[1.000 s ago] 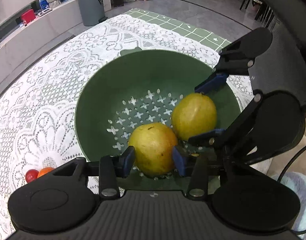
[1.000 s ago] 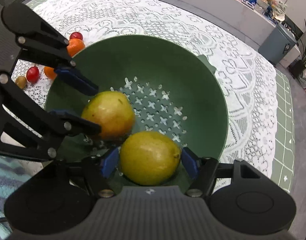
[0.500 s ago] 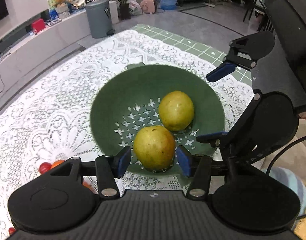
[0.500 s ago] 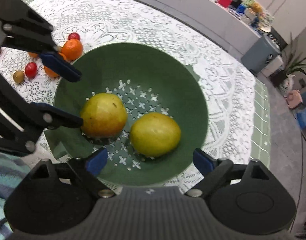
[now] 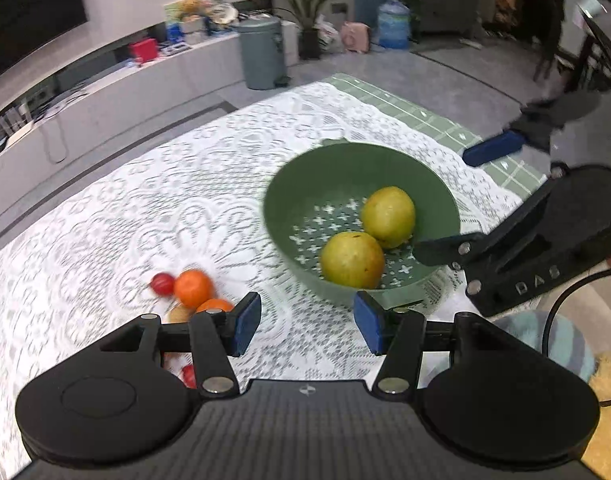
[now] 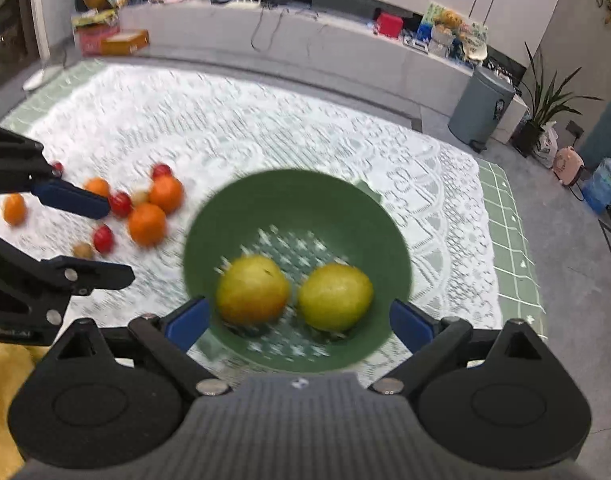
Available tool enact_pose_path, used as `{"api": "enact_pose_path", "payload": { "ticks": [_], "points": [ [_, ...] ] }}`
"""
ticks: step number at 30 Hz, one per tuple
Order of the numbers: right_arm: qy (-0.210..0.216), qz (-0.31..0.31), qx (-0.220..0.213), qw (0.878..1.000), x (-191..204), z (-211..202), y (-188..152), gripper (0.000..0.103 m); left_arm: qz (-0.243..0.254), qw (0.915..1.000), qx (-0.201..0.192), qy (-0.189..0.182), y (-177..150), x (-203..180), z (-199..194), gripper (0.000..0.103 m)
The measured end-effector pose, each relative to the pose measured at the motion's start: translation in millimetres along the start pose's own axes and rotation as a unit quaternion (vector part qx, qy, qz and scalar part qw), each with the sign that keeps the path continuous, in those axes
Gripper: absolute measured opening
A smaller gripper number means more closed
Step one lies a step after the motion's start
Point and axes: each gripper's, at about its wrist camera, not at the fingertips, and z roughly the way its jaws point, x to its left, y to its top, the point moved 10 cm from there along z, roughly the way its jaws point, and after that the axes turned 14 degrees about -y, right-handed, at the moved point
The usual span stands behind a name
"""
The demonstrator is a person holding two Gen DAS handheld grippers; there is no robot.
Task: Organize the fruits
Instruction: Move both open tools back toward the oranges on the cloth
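Two yellow-green fruits (image 5: 352, 260) (image 5: 388, 216) lie side by side in the green colander bowl (image 5: 345, 172). My left gripper (image 5: 307, 326) hangs open above the cloth in front of the bowl, nothing between its blue pads. In the right wrist view the same fruits (image 6: 252, 290) (image 6: 335, 296) rest in the bowl (image 6: 297, 200). My right gripper (image 6: 299, 326) hovers over the bowl's near rim, its jaws opening wide, touching nothing. Left of the bowl sit oranges (image 5: 192, 288) (image 6: 147, 224) and small red fruits (image 5: 163, 283) (image 6: 120, 204).
A white lace tablecloth (image 5: 165, 184) covers the table over a green checked mat (image 6: 509, 240). Beyond the table's far edge stand a grey bin (image 5: 263, 54), a low white counter (image 6: 305, 44) and a plant (image 6: 545, 104). Yellow cloth (image 6: 5, 380) lies at the near side.
Both grippers have opened, let go of the yellow-green fruits and drawn up and back from the bowl. The two fruits stay in the bowl. The oranges have come into view.
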Motion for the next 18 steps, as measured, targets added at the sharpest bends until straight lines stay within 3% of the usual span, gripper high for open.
{"api": "enact_pose_path", "payload": {
  "ticks": [9,14,18],
  "points": [
    [0.032,0.049,-0.067,0.996,45.5,-39.0,20.4,0.094,-0.049,0.9971,-0.044,0.039,-21.3,29.9,-48.7,0.065],
    [0.077,0.086,-0.101,0.988,71.1,-60.1,37.5,0.096,-0.084,0.9928,-0.061,0.06,-36.2,50.2,-73.8,0.066],
    [0.121,0.125,-0.102,0.979,96.0,-66.4,43.6,0.096,-0.111,0.9883,-0.07,0.078,-53.0,67.7,-92.5,0.068]
  ]
}}
